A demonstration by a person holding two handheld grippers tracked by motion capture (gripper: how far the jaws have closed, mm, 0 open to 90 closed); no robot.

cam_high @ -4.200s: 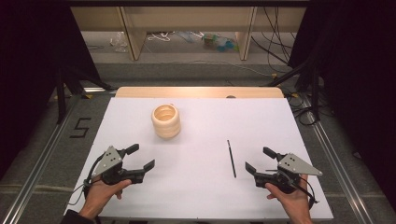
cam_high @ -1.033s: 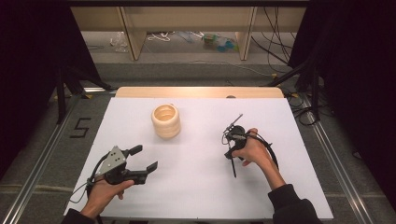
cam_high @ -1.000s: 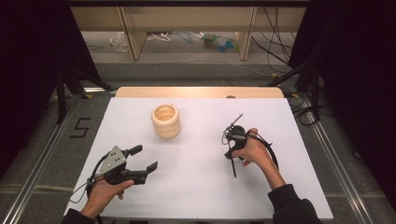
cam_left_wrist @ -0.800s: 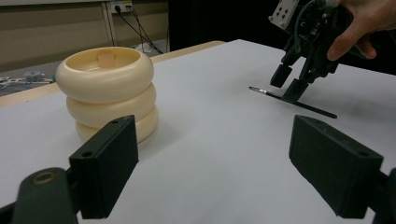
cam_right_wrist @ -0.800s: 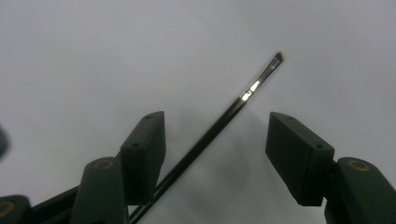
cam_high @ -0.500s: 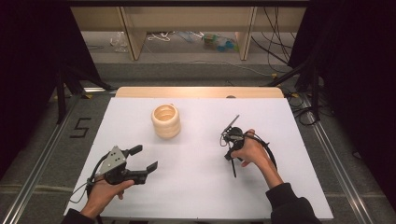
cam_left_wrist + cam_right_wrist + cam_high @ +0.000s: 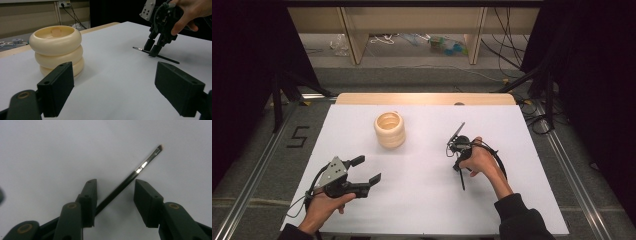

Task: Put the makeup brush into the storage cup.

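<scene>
A: What had changed since the earlier frames?

B: The right gripper (image 7: 458,161) had left the near edge of the table (image 7: 532,150) and come down over the thin black brush (image 7: 130,176). Its jaws had just been closing, with the brush handle between them. The left gripper (image 7: 368,170) hadn't shifted.

A: Was the brush pinched yet?

B: Not that I could see. In the right gripper view the handle ran slantwise through the gap, against one jaw, with daylight before the other. It lay flat on the white tabletop, right of the cream ringed pot (image 7: 390,129).

A: And the left jaws?

B: Spread wide, holding nothing, resting near the front edge and facing the pot.

A: So which step was it?

B: Grasping the brush, I'd judge. Next it needed the jaws pressed onto the handle, then a clean lift.
</scene>
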